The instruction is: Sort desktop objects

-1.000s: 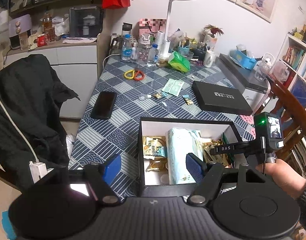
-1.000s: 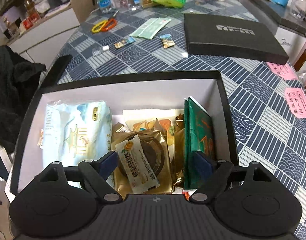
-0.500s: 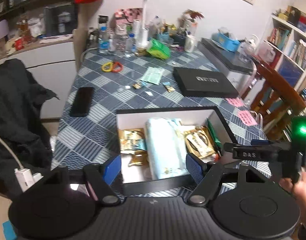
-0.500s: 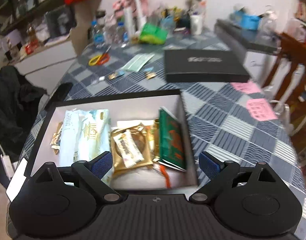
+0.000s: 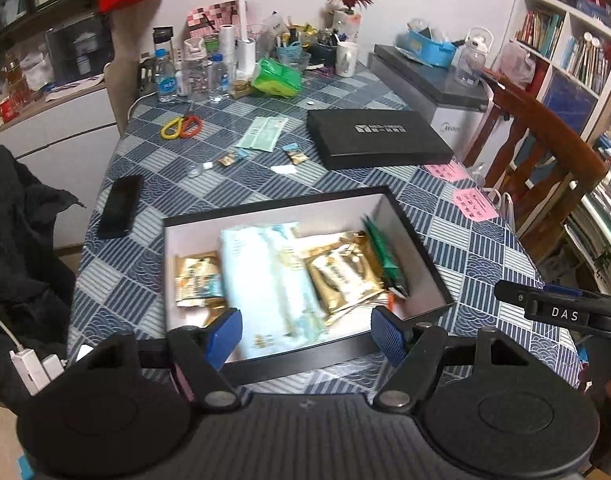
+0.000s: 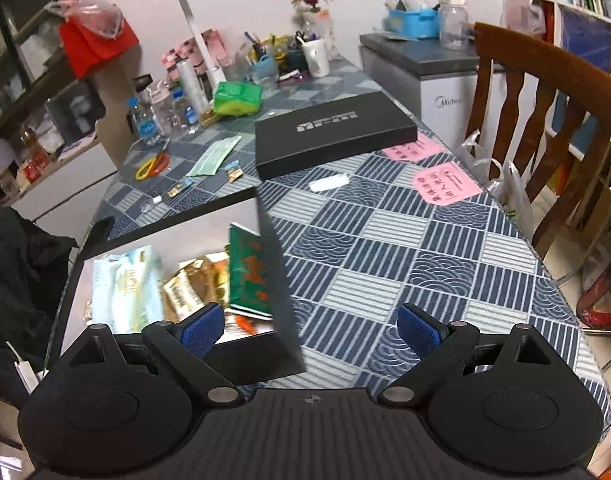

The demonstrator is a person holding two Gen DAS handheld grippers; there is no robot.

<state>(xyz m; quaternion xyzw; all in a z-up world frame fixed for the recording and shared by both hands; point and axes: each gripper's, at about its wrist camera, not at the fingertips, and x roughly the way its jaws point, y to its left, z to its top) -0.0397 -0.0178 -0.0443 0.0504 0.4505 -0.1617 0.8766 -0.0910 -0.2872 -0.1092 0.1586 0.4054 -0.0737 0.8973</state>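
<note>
An open black box (image 5: 419, 250) with white inner walls sits on the near part of the blue patterned table (image 5: 145, 292). It holds a pale tissue pack (image 5: 265, 276), gold snack packets (image 5: 341, 276) and a green packet (image 5: 383, 252). The box also shows in the right wrist view (image 6: 279, 276). Its black lid (image 5: 377, 138) lies further back, apart. My left gripper (image 5: 307, 332) is open and empty over the box's near rim. My right gripper (image 6: 311, 326) is open and empty, above the box's right wall and the table beside it.
Scissors (image 5: 181, 126), a green sachet (image 5: 263, 138), small candies (image 5: 295, 154) and a black phone (image 5: 119, 206) lie loose on the table. Bottles, a lamp and cups crowd the far end. Pink notes (image 6: 445, 182) lie at the right edge. A wooden chair (image 6: 545, 120) stands at the right.
Both grippers have pulled back and risen from the box. The right gripper has swung right, from inside the box to over its right wall. Both stay open and empty.
</note>
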